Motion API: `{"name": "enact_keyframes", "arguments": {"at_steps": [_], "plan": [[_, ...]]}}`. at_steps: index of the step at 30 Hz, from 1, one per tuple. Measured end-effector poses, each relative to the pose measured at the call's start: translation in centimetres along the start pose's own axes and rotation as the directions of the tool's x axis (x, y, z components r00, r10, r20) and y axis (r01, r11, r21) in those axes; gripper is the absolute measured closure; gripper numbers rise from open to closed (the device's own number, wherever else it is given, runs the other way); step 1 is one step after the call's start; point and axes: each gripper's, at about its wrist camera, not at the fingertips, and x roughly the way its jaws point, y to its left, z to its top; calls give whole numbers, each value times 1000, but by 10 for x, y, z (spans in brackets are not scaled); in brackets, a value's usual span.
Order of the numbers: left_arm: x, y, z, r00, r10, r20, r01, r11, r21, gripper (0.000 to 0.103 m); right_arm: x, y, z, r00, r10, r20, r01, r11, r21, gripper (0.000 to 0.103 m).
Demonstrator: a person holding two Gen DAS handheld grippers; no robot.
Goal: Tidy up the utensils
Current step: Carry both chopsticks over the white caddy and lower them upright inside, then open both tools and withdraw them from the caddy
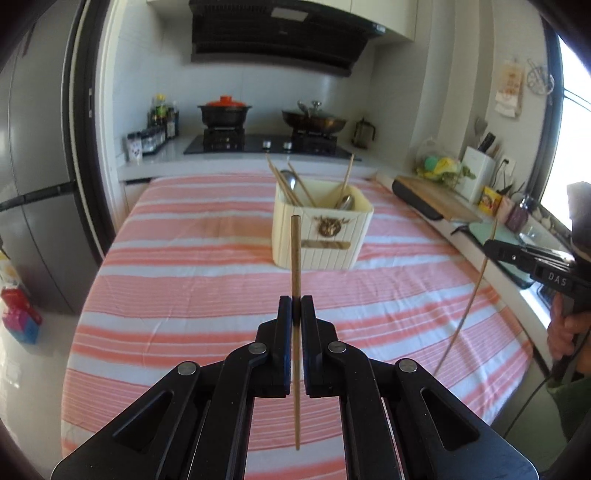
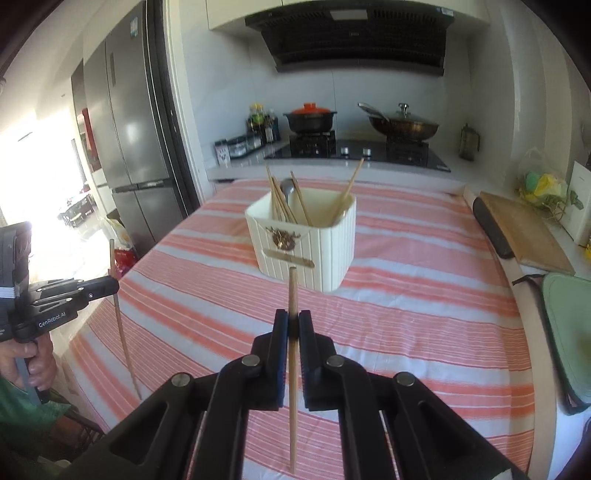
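Wooden chopstick (image 1: 295, 258), thin, straight, upright, pale tan, round-tipped

Daylight floods in hard from the bright window (image 1: 576, 122) at three o'clock in the left wrist view, blown out to pure white, no detail there at all. Over in the right wrist view the glare sits at nine o'clock, where the sunlit floor and doorway (image 2: 48, 177) wash out completely. The pink-and-white striped tablecloth (image 1: 207, 280) is evenly lit, bright, shadows soft and faint beneath the cream ribbed plastic utensil box (image 1: 321, 236). The tall grey steel refrigerator (image 2: 136, 122) carries pale reflected sheen. Strong fisheye bending at every edge, dark vignette in the corners. Centre is fairly sharp; the rims smear, and the black range hood (image 1: 280, 33) at twelve o'clock is dim.
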Motion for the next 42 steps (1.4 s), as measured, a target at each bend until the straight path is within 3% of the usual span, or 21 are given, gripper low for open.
{"name": "enact_keyframes", "arguments": {"at_steps": [8, 14, 20, 25, 29, 32, 37, 42], "plan": [[-18, 0, 42, 991, -35, 128, 42, 998, -51, 100, -23, 8, 30, 986, -34, 162, 33, 999, 8, 97], [-16, 10, 106, 980, -37, 194, 52, 996, -73, 100, -23, -4, 93, 972, -71, 224, 78, 997, -24, 97], [11, -1, 181, 954, 6, 299, 10, 999, -52, 100, -4, -19, 163, 959, -76, 271, 88, 996, -32, 97], [56, -6, 223, 944, 23, 330, 1, 997, -72, 100, 19, -21, 199, 940, -71, 333, 91, 995, -46, 97], [105, -9, 228, 959, 33, 281, -9, 996, -86, 100, 54, -25, 208, 941, -46, 336, 64, 997, -45, 97], [146, -7, 220, 977, 29, 211, -8, 995, -102, 100, 92, -30, 205, 957, -14, 289, 26, 999, -39, 97], [206, -3, 197, 999, 13, 53, -6, 993, -114, 100, 170, -38, 188, 995, 34, 89, -33, 999, -14, 97], [249, 6, 177, 997, -12, -78, 1, 990, -144, 100, 229, -46, 168, 995, 61, -73, -58, 998, 38, 95]]}}
